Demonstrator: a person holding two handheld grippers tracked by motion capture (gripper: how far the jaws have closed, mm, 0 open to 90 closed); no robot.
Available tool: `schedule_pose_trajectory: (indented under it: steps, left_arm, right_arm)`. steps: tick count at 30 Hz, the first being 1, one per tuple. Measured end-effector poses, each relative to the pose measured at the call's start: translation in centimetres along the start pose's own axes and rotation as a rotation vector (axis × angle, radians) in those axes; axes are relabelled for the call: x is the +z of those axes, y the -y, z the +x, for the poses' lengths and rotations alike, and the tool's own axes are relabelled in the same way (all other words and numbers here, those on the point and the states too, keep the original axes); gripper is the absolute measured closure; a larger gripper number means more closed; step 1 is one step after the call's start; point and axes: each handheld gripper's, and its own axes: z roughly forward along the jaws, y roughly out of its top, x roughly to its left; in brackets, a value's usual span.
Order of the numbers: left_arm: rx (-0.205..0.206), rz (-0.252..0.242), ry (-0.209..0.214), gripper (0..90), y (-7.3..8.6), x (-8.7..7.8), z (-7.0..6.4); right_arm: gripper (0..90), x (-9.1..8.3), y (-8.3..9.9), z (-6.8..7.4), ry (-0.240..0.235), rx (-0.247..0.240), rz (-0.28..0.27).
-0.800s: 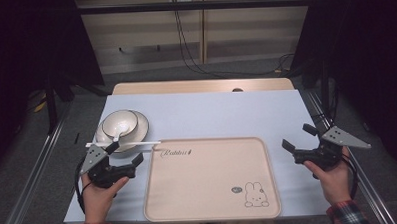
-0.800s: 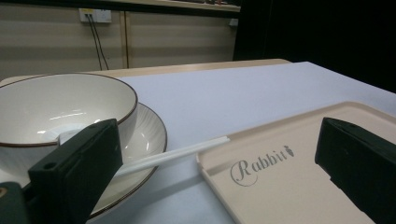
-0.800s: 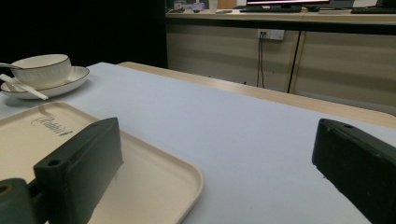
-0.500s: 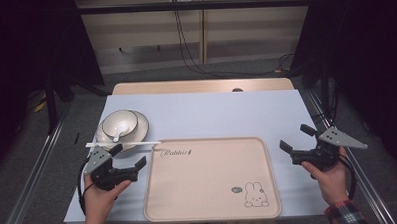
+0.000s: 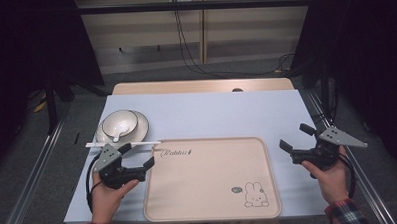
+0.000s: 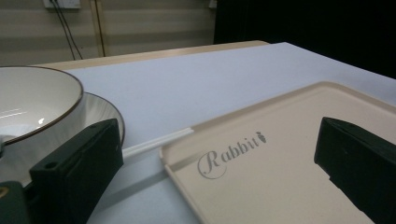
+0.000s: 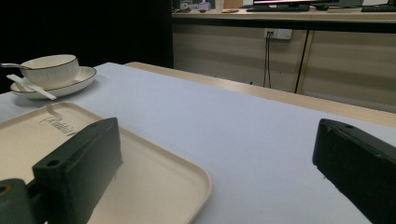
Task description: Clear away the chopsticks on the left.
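Left gripper (image 5: pixel 138 159): jaws spread, empty, now drawn back from bowl (image 5: pixel 120 122) to tray (image 5: pixel 210 211) corner | Right gripper (image 5: pixel 297 141): spread, empty, shifted slightly inward | Bowl on plate (image 5: pixel 142 125), untouched | Judgement: no grasp begun.

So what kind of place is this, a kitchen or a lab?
Probably a lab recording station: a pale blue-grey table set among dark curtains, black cables hanging on the back wall, one staged beige rabbit-print tray.

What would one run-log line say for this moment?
left gripper: open, beside tray | right gripper: open, right of tray | bowl: on plate, untouched | tray: empty
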Motion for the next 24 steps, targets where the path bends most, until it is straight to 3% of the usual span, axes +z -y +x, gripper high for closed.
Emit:
schedule_pose_trajectory:
  steps: [7, 13, 15, 24]
  left_arm:
    - [0.0, 0.004, 0.027, 1.2, -0.5, 1.3, -0.6]
    - [0.034, 0.021, 0.058, 2.0, -2.0, 2.2, -1.1]
    - [0.021, 0.017, 0.069, 2.0, -2.3, 2.6, -1.2]
    - [0.035, 0.069, 0.08, 2.2, -2.8, 4.0, -1.3]
  right_arm:
    - [0.7, -0.1, 0.0, 0.1, -0.013, -0.008, 0.002]
    - [0.7, -0.3, -0.1, 0.0, -0.013, -0.004, -0.009]
    - [0.7, -0.3, -0.1, 0.1, -0.01, -0.008, -0.01]
    - [0.7, -0.3, -0.1, 0.3, -0.023, 0.001, -0.003]
